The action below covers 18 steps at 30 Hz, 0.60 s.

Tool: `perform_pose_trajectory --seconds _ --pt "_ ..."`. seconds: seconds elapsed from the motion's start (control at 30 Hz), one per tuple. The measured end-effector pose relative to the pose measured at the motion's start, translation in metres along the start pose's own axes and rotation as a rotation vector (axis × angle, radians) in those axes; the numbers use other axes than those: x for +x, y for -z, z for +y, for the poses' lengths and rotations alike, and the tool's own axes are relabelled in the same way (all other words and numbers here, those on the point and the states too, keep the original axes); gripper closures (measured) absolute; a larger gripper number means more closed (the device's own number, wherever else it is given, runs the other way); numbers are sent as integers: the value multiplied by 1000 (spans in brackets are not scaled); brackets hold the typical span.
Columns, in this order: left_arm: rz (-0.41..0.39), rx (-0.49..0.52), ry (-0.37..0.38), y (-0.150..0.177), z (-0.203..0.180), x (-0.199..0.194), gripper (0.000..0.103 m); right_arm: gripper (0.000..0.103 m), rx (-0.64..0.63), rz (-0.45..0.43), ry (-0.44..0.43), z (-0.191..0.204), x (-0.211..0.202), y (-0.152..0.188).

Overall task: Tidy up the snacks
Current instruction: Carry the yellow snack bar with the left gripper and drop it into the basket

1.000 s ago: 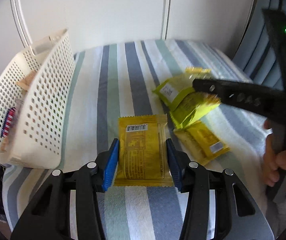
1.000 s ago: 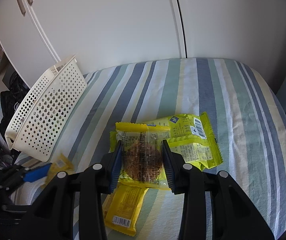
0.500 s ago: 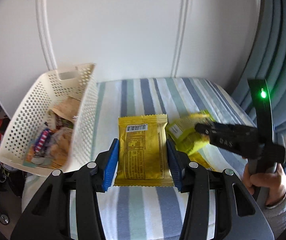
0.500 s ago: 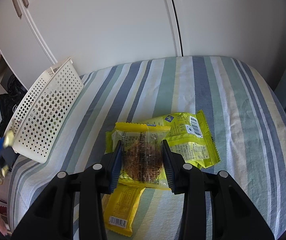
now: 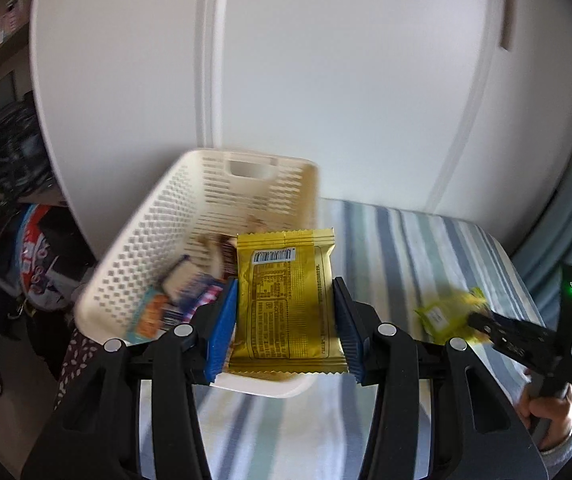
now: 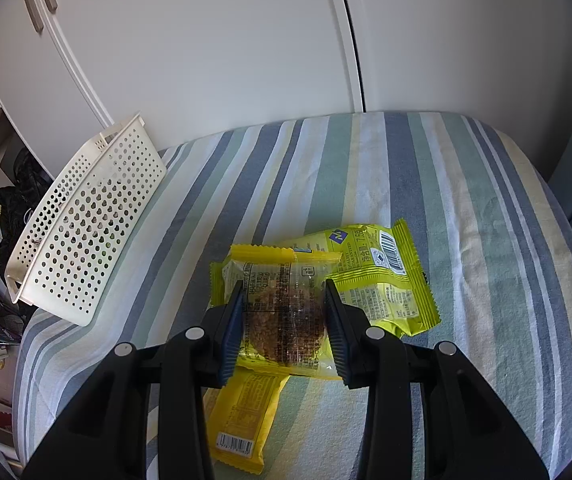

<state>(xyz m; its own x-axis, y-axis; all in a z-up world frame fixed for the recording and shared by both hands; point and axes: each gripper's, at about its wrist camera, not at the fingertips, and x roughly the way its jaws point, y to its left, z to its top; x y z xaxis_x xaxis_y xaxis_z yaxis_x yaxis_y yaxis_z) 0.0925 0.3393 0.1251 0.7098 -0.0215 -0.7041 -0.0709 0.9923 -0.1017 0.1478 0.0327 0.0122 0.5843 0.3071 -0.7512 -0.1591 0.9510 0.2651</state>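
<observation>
Two grippers each clamp a snack: the left gripper (image 5: pixel 285 316) pinches a gold packet (image 5: pixel 286 300) over the white basket (image 5: pixel 158 240) ahead, the right gripper (image 6: pixel 284 322) squeezes a clear-fronted cookie packet (image 6: pixel 282 304) above the striped cloth (image 6: pixel 485 240).

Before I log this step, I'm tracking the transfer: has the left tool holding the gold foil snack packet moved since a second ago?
Yes. The left tool has carried the gold foil snack packet leftward off the striped cloth to over the white perforated basket.

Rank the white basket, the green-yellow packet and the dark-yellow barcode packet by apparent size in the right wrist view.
1. white basket, clearly the largest, even though it sits farthest away.
2. green-yellow packet and dark-yellow barcode packet: unsure. Both are partly hidden, and the dark-yellow one lies nearer the camera.
</observation>
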Motion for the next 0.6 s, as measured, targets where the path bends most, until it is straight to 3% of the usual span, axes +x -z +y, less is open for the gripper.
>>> perform_pose_trajectory --seconds 0.33,0.4,0.43,0.47,0.6 --pt "6 -61 -74 -9 45 14 55 65 -1 -1 1 0 1 0" --pt "20 -74 -85 -9 52 19 42 65 -2 -1 1 0 1 1" --pt "27 -86 -87 -8 56 19 18 65 -2 -1 1 1 0 1" --pt "23 -100 -92 -7 59 19 7 65 -2 0 1 1 0 1" --pt "4 -156 -100 -1 73 18 6 65 -1 -2 2 1 0 1"
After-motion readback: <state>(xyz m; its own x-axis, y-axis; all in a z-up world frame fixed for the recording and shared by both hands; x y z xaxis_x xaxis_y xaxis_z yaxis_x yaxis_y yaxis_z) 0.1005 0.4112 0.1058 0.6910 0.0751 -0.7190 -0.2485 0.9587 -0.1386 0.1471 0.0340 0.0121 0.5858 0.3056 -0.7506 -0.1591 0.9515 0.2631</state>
